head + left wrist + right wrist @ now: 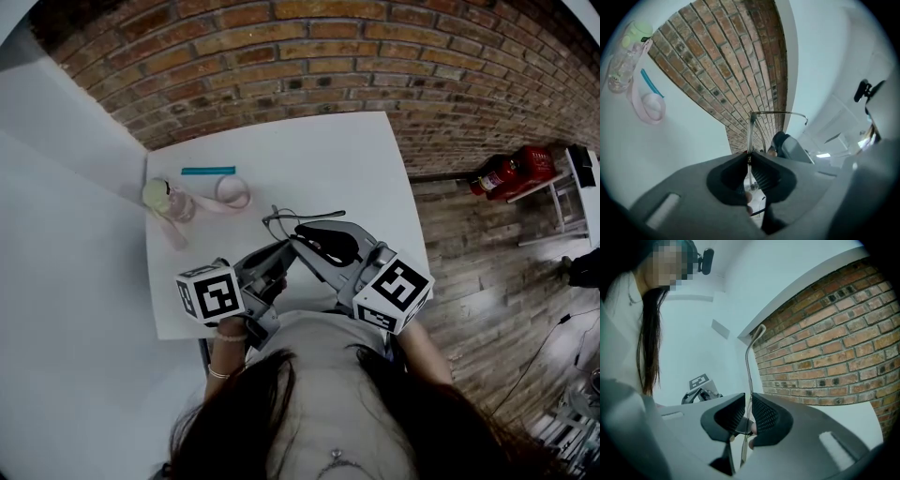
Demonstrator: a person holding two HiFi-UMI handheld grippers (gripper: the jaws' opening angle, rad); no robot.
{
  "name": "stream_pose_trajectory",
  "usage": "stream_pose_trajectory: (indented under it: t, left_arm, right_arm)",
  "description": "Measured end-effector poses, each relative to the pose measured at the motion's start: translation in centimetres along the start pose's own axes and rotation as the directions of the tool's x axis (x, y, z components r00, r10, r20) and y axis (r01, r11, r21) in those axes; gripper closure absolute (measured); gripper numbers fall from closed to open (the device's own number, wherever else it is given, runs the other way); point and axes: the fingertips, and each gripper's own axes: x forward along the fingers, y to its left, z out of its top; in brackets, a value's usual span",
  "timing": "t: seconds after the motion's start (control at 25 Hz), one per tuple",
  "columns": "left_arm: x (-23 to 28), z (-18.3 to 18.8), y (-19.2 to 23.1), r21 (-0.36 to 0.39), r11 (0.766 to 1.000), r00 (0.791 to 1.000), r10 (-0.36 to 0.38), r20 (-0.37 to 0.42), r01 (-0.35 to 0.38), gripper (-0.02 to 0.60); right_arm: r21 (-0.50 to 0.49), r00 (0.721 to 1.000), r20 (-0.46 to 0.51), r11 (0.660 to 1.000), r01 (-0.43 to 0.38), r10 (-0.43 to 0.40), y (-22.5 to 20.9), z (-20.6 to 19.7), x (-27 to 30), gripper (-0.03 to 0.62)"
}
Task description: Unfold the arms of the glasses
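Gripping the glasses (750, 133) above the counter (309, 155), both clamped on thin wire, the left hand-held gripper (749, 154) should hold firm while the right hand-held gripper (750, 398) swings its arm gently outward.

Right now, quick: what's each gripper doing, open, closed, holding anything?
Left gripper: closed on the glasses.
Right gripper: closed on the glasses too, on a thin part of the frame.
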Motion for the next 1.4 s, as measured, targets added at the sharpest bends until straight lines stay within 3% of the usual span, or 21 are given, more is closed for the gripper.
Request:
stream_pose_trajectory:
  t: [1.12,1.4]
  left_arm:
    - [0.5,-0.1,-1.2,0.170,0.985,0.999,0.034,0.033,-0.039,0.560]
    - [0.5,-0.1,-1.0,0.183,0.982,0.998,0.046,0.032,-0.051,0.560]
  right_arm:
    - [0.052,0.997,-0.079,0.999,-0.005,0.009,-0.3,-1.8,0.9,0.546]
    - [0.075,0.996,-0.093,0.997,0.012,-0.005,-0.7,-2.1,1.0,0.551]
